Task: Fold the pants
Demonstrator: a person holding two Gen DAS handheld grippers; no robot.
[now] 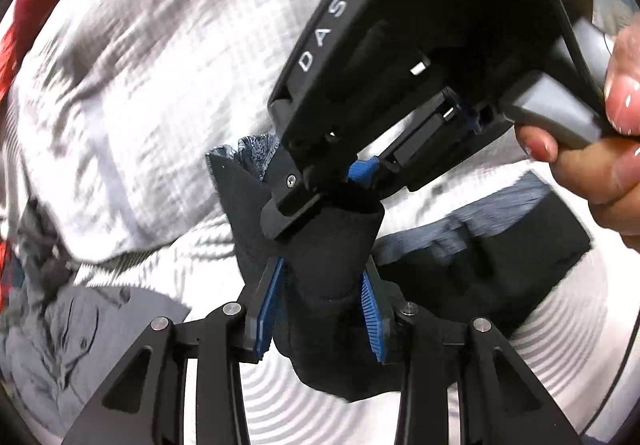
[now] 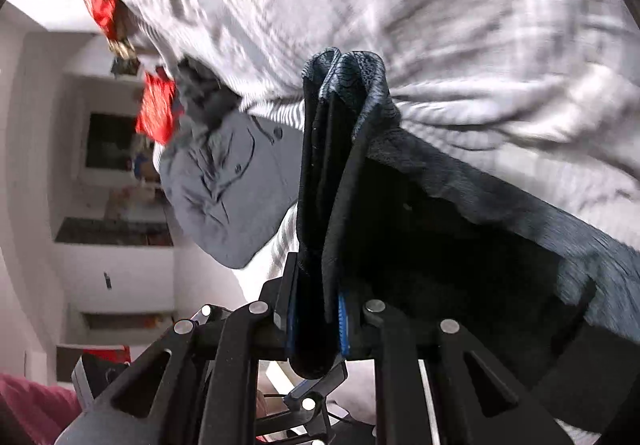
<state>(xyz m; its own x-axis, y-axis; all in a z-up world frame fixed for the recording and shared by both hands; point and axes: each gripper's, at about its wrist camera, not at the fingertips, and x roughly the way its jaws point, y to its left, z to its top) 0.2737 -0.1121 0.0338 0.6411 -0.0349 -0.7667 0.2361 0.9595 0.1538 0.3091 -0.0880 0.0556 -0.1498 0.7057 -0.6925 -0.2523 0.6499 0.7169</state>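
The dark navy pants (image 1: 332, 257) hang bunched between my two grippers over a white-grey striped bedsheet (image 1: 132, 93). My left gripper (image 1: 322, 285) has its blue-padded jaws around a thick fold of the pants. My right gripper (image 1: 320, 201) comes in from the upper right and pinches the same fold just beyond the left one. In the right wrist view, my right gripper (image 2: 318, 277) is shut on several stacked layers of the pants (image 2: 340, 149). The rest of the pants (image 2: 500, 229) trail off to the right.
A grey button-up garment (image 1: 68, 329) lies crumpled on the bed to the left, also visible in the right wrist view (image 2: 224, 185). Red cloth (image 2: 154, 113) lies beyond it. A hand (image 1: 608, 149) holds the right gripper's handle. White shelving (image 2: 112, 149) stands at left.
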